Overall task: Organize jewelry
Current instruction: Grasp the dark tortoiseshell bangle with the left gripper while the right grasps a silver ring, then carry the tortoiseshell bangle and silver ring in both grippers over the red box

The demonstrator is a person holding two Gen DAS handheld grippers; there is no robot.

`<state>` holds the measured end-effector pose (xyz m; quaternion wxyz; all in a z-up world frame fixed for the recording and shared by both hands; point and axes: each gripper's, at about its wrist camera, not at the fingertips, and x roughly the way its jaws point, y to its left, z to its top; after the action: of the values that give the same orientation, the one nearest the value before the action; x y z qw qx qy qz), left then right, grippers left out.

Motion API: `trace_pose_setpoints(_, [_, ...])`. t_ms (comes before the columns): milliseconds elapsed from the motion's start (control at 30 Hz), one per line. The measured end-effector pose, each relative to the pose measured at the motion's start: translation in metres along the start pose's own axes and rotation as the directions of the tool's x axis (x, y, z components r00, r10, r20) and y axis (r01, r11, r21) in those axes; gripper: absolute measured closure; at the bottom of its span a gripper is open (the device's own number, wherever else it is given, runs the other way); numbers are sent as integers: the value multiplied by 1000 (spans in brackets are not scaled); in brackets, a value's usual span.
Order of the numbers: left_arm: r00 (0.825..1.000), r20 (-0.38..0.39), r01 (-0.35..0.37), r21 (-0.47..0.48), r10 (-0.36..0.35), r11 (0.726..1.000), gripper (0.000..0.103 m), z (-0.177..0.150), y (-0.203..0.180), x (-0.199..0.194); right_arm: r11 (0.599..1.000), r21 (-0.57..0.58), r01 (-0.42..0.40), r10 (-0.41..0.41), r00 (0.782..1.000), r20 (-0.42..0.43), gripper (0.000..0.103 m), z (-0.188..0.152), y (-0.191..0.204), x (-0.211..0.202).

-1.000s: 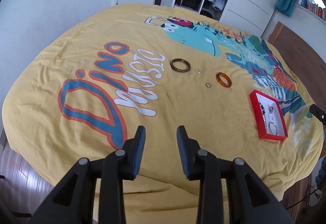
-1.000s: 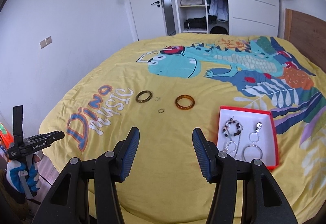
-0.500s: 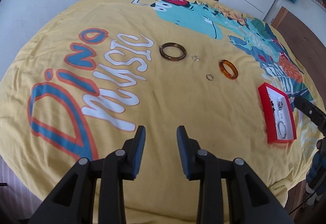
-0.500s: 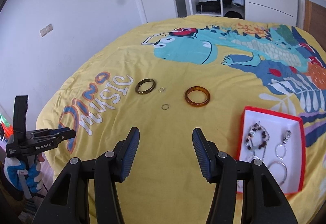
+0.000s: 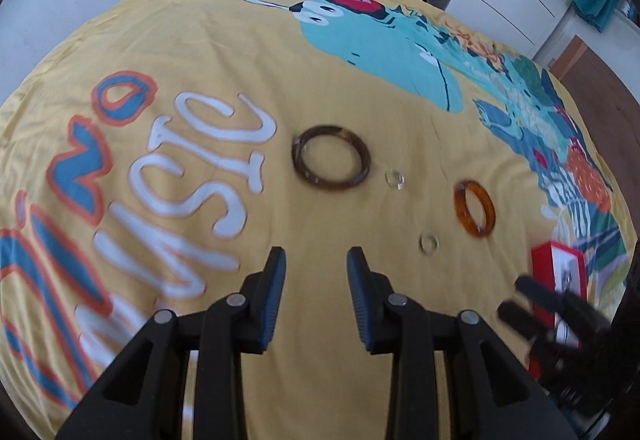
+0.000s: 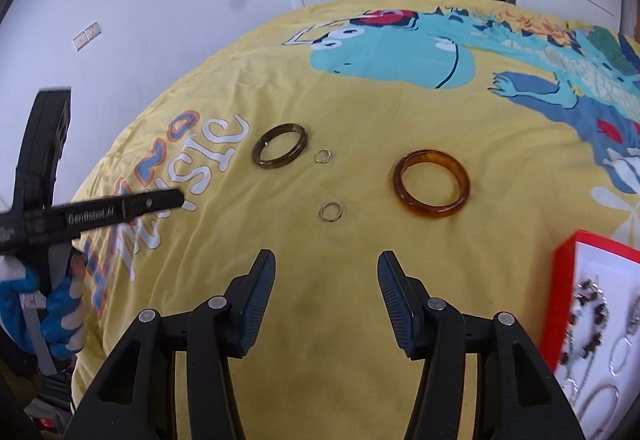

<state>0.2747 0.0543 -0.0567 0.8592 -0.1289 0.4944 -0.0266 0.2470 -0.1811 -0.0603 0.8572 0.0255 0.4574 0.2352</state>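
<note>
Left wrist view: your left gripper hangs over the yellow bedspread with its jaws a narrow gap apart and nothing between them. Beyond its tips the dark bangle lies flat near the middle of the bedspread, just past the end of the printed white lettering. A small ring sits just beside the bangle, toward the bedspread's right edge. Further that way lies the amber bangle, with a second small ring near it on your side. The red tray rests at the right edge, and your right gripper, blurred, partly covers it.

In the right wrist view, your right gripper stands about half open and empty. The amber bangle lies just beyond its tips. The red tray holds a bead bracelet and silver hoops.
</note>
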Motion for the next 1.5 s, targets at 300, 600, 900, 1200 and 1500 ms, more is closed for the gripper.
trace_pose_setpoints(300, [1000, -19, 1, -72, -3, 997, 73, 41, 5, 58, 999, 31, -27, 27, 1000, -16, 58, 11, -9, 51])
trace_pose_setpoints(600, [997, -66, -41, -100, 35, 994, 74, 59, 8, 107, 998, 47, -37, 38, 999, -22, 66, 17, -11, 84])
trace_pose_setpoints(900, [996, -70, -62, -81, 56, 995, 80, 59, 11, 127, 1000, 9, -20, 20, 999, -27, 69, 15, -3, 101])
trace_pose_setpoints(1200, [992, -27, -124, -22, 123, 992, 95, 54, 0, 119, 1000, -13, -8, 8, 1000, -27, 82, 16, 2, 103])
trace_pose_setpoints(1500, [990, 2, -139, -9, 139, 990, 96, 43, -6, 79, 1000, -3, -8, 8, 1000, 10, 83, 14, 4, 64])
